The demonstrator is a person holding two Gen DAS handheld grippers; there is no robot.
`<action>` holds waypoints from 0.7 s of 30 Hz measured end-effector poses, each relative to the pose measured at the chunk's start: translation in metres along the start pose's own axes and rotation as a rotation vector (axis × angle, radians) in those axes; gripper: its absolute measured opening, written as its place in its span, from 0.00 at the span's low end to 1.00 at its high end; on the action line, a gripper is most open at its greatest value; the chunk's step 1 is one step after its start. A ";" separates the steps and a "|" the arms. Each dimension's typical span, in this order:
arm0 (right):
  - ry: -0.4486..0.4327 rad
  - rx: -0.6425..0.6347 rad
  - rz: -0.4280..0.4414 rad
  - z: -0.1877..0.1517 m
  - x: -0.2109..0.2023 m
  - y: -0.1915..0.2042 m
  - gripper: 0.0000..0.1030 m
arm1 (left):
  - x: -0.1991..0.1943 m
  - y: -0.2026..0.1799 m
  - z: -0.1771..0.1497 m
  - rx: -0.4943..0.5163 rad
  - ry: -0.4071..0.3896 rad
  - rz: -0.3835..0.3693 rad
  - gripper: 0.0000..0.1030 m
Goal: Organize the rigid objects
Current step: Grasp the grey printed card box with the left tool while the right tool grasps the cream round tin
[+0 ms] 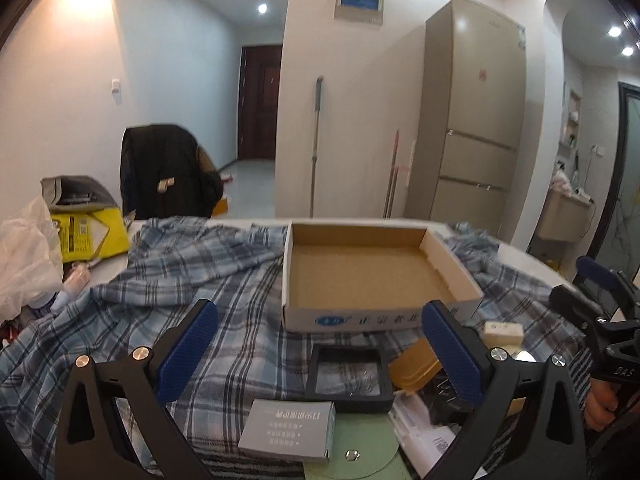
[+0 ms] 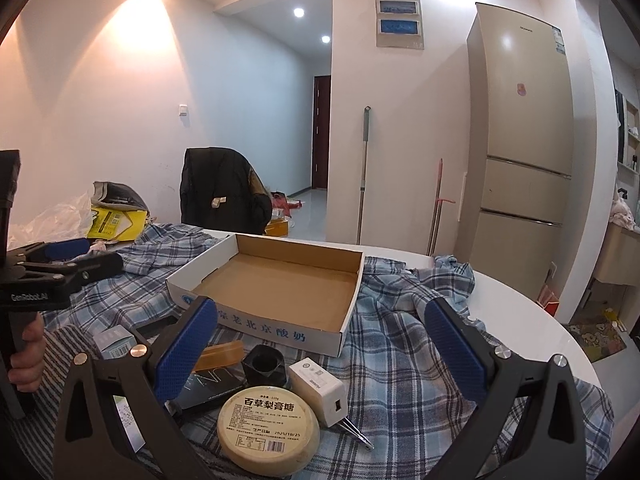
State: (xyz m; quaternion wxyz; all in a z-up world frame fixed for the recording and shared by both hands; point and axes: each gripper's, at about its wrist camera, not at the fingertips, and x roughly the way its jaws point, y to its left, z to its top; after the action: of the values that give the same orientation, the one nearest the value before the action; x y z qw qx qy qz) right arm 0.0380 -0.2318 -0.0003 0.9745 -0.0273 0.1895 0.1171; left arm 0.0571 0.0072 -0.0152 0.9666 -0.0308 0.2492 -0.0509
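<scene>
Hovering wide open and empty, the left gripper [image 1: 320, 344] and right gripper [image 2: 320, 344] face the shallow brown cardboard tray [image 2: 340, 280]; the right should straddle the round cream candy tin [image 2: 269, 426] squarely before closing.

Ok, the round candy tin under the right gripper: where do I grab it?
Across its rim, from above. The round tin lies flat, label up, so only its edge offers opposing faces. The right gripper is open; keep clear of the white charger touching its far right side.

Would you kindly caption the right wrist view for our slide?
Open right claw above round tin and white charger, empty cardboard tray beyond.
</scene>
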 end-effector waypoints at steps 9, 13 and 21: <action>0.077 0.052 0.036 -0.001 0.011 -0.010 1.00 | 0.026 0.008 -0.006 -0.032 0.168 -0.004 0.91; 0.102 0.063 0.047 -0.003 0.016 -0.012 1.00 | 0.043 0.022 -0.009 -0.093 0.269 0.001 0.91; 0.128 0.063 0.065 -0.004 0.020 -0.011 1.00 | 0.056 0.029 -0.026 -0.017 0.393 0.010 0.91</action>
State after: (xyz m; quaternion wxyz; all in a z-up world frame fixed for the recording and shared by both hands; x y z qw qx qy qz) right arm 0.0570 -0.2390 -0.0109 0.9564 0.0021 0.2558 0.1409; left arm 0.0955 0.0288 -0.0668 0.8994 -0.0272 0.4336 -0.0491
